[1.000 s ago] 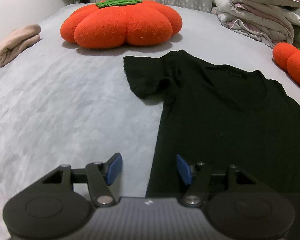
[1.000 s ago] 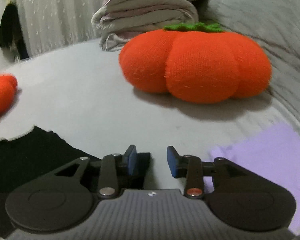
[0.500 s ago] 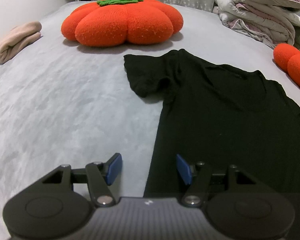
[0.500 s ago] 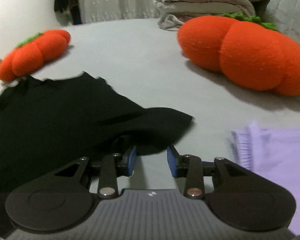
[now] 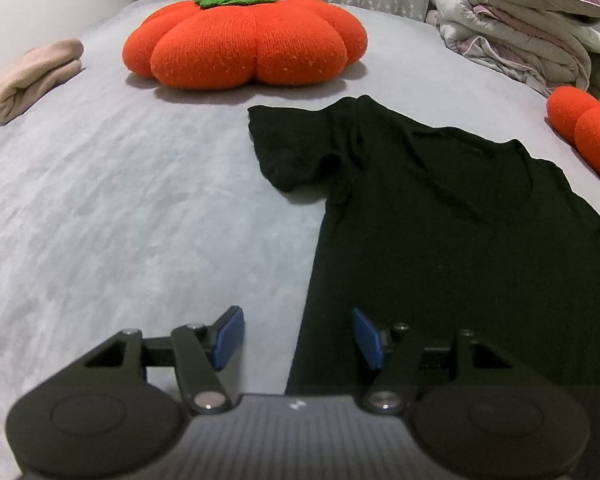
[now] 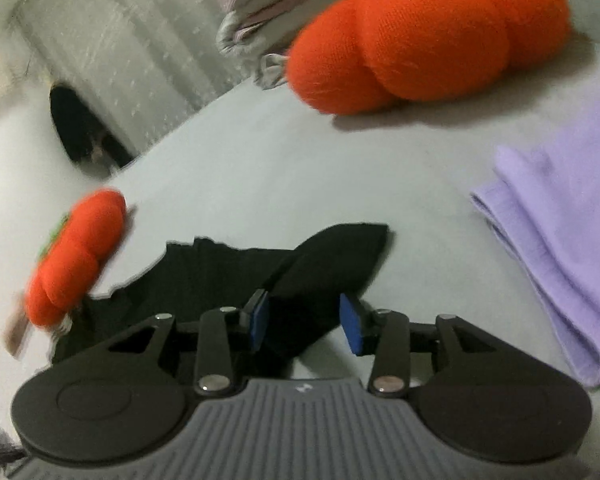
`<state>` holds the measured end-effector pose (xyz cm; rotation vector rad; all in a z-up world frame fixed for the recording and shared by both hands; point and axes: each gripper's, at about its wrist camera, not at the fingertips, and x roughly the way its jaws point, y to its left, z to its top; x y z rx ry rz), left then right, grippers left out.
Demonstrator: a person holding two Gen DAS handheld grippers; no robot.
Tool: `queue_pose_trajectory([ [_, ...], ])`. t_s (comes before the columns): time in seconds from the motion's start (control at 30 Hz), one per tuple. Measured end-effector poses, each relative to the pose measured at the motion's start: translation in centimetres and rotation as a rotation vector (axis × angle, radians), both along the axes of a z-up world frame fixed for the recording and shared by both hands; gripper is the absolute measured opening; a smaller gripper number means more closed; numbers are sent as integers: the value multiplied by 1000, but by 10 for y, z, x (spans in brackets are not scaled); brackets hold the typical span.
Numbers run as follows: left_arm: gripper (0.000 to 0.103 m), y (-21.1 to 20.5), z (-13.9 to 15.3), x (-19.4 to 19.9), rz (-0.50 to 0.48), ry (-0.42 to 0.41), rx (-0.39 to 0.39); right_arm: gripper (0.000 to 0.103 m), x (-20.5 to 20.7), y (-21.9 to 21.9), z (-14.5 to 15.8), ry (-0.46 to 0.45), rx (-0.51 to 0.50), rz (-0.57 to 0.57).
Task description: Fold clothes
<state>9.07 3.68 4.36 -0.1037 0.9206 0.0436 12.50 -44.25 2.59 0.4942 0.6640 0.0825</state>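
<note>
The right gripper (image 6: 303, 327) is being rolled since earlier, its fingers being spread over the black T-shirt (image 6: 260, 276) sleeve; the left gripper (image 5: 298, 338) is being held spread.

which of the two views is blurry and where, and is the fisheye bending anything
Left wrist view: sharp; the fisheye bows the grey bed into a dome, and the black t-shirt shows almost no detail. Right wrist view: motion-smeared, worst on the small pumpkin cushion and the big pumpkin cushion; the right hand-held gripper itself stays crisp, jaws opening over the shirt's sleeve.
</note>
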Motion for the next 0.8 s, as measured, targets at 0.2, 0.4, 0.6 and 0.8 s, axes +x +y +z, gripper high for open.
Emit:
queue_pose_trajectory([
  [0.2, 62, 1, 1, 0, 2, 4, -14, 2, 4, 14, 8, 63, -146, -54],
  [0.4, 62, 2, 1, 0, -7, 7, -20, 2, -3, 23, 58, 22, -295, -89],
  [0.6, 62, -3, -3, 0, -23, 15, 17, 2, 8, 49, 38, 110, -589, -54],
  [0.8, 62, -2, -3, 1, -16, 16, 11, 38, 10, 29, 14, 139, -508, -41],
])
